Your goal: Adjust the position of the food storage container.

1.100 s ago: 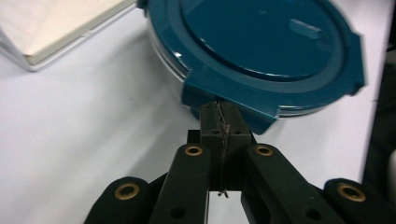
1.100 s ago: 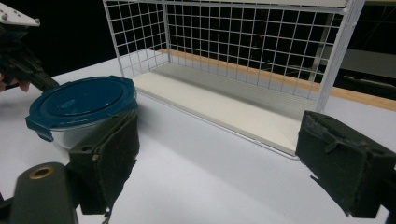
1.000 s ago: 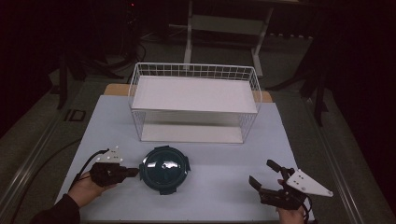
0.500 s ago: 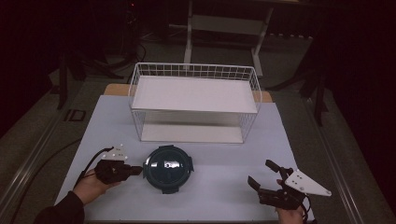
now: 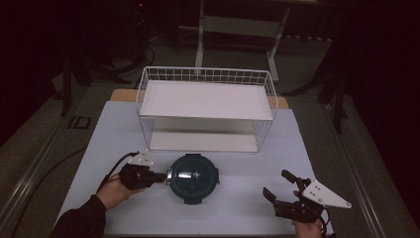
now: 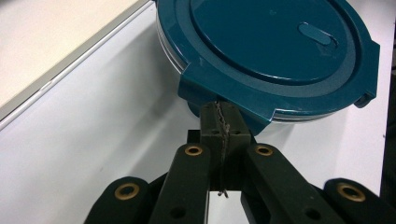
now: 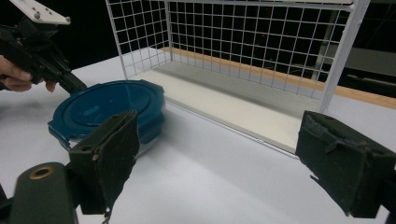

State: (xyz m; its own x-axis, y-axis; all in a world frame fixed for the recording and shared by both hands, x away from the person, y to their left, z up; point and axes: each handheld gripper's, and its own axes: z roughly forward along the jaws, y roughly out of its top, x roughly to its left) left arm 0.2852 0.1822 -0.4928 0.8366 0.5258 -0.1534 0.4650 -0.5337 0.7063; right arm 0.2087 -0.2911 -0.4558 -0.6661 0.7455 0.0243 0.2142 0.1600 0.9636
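Your wire basket stands toward the desk's far edge. In front of it, near the near edge, lies the teal lidded container: stiff, smooth plastic, probably light. Your left gripper is clenched at its corner latch tab, though whether it truly pinches the tab is unclear. Your right gripper is released.

Dark room; grey floor; metal stand behind white table
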